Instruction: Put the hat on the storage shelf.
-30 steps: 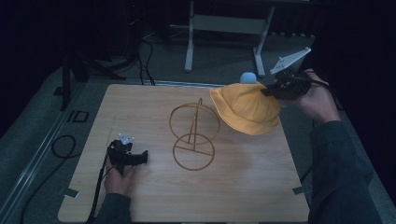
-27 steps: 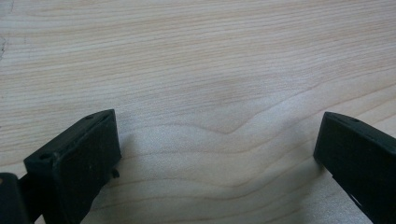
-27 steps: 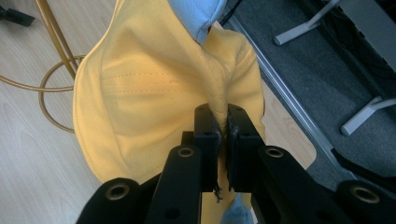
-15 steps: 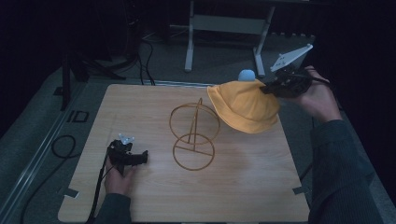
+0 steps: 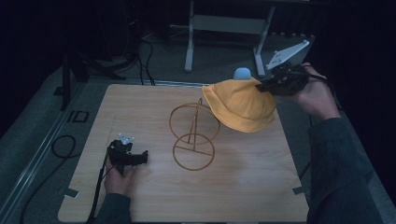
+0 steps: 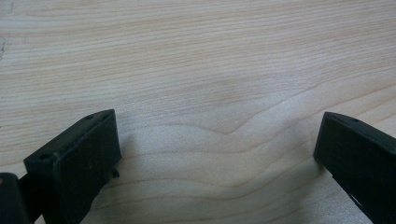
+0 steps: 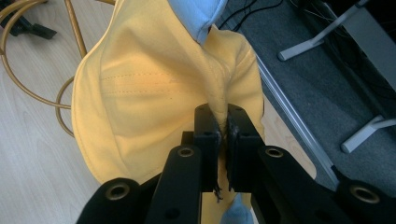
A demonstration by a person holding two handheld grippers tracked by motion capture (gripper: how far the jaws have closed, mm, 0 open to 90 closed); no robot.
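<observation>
A yellow bucket hat (image 5: 240, 105) with a light blue inner part (image 5: 242, 73) hangs in the air over the table's far right corner. My right gripper (image 5: 262, 87) is shut on a fold of its fabric. In the right gripper view the jaws (image 7: 223, 122) pinch the bunched yellow cloth (image 7: 149, 93), and the blue part (image 7: 198, 14) shows above. A gold wire stand (image 5: 194, 135) with two rings sits mid-table, just left of the hat. My left gripper (image 5: 140, 157) rests on the wooden table (image 5: 140, 107) at front left, open (image 6: 215, 140) over bare wood.
Beyond the table's far edge a grey metal frame (image 5: 224, 23) stands on dark carpet. Cables (image 5: 60, 144) loop on the floor to the left. The gold wire rings (image 7: 70, 28) lie behind the hat in the right gripper view.
My right gripper has carried the hat slightly left, toward the wire stand. The left gripper has stayed in place.
</observation>
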